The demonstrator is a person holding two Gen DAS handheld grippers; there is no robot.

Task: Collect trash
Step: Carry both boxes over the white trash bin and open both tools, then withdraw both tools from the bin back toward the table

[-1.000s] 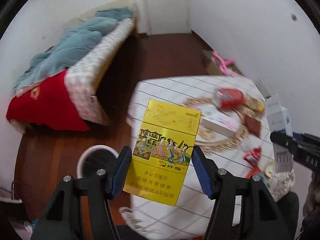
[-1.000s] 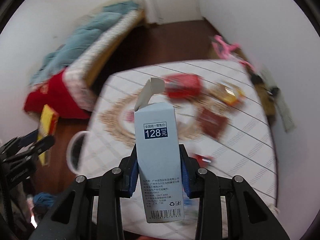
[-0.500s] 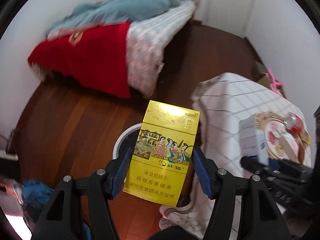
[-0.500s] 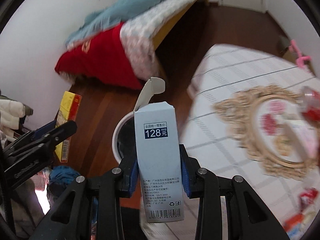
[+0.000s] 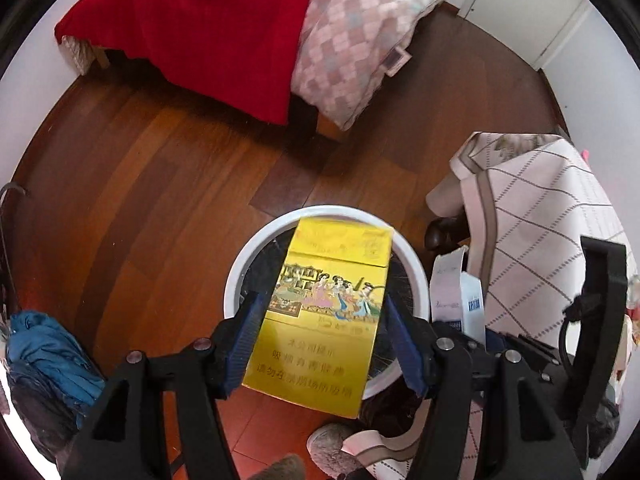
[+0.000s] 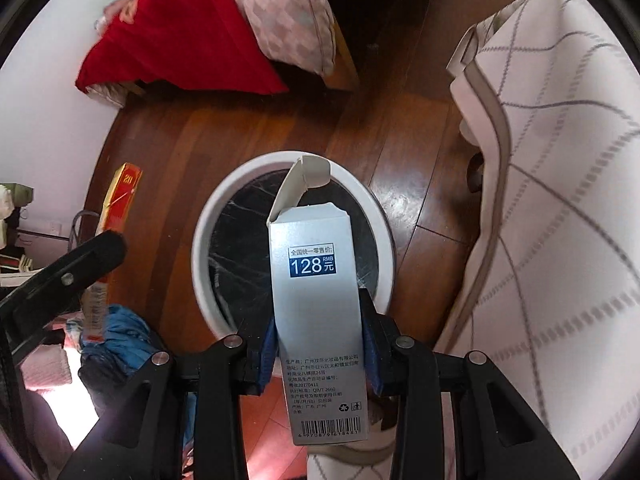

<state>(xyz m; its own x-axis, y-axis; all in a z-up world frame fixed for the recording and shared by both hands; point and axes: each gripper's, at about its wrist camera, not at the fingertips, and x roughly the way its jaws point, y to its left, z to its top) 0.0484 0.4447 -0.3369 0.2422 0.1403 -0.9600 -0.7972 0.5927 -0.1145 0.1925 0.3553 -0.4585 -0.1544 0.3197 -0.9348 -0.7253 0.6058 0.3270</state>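
My left gripper [image 5: 326, 340] is shut on a yellow cigarette carton [image 5: 320, 312] and holds it over a round white trash bin [image 5: 240, 276] with a black liner on the wooden floor. My right gripper [image 6: 320, 342] is shut on a tall grey-white cosmetics box [image 6: 316, 320] with its top flap open, also above the bin [image 6: 204, 240]. The right gripper's box [image 5: 460, 292] shows at the right of the left wrist view. The carton [image 6: 120, 196] and the left gripper show at the left of the right wrist view.
A table with a white checked cloth [image 5: 552, 220] stands right of the bin; the cloth [image 6: 560, 200] hangs down. A bed with red and patterned covers [image 5: 248, 20] lies beyond. Blue fabric [image 5: 48, 352] lies on the floor at left.
Both grippers have swung away from the table top and down toward the floor. The trash bin is now directly under the carton and the box. Both still hold their items.
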